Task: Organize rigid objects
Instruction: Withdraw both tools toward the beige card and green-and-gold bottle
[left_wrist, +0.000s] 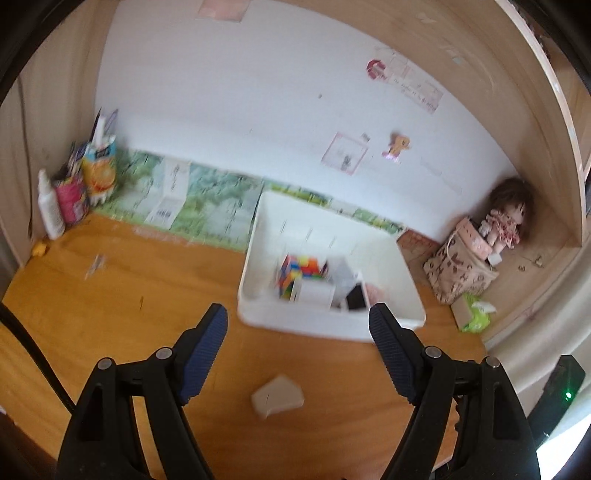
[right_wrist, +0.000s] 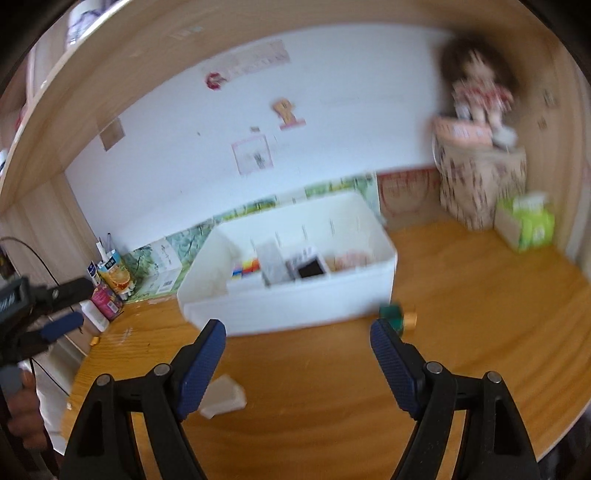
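Centrally, white bin (left_wrist: 258, 295) near back edge of wooden desk (left_wrist: 110, 295), holding colourful cube (left_wrist: 299, 273), white box (left_wrist: 314, 293) and dark-faced flat item (left_wrist: 356, 297). Left gripper (left_wrist: 297, 321) spread wide, empty, above desk's front part and short of bin's near wall. Right gripper (right_wrist: 297, 332) likewise wide and empty, facing bin's front wall (right_wrist: 288, 302). Small pale object (left_wrist: 277, 400) loose on desk near front edge, apart from bin; same object (right_wrist: 223, 397) just beside right gripper's left finger. Green-and-gold item (right_wrist: 397, 317) on desk at bin's right front corner, whether touching not determinable. Doll (left_wrist: 506, 218) on patterned bag (left_wrist: 458, 273) in back right corner, green tissue pack (right_wrist: 528, 221) beside it. Bottles and cartons (left_wrist: 74, 192) in back left corner. Both views blurred.
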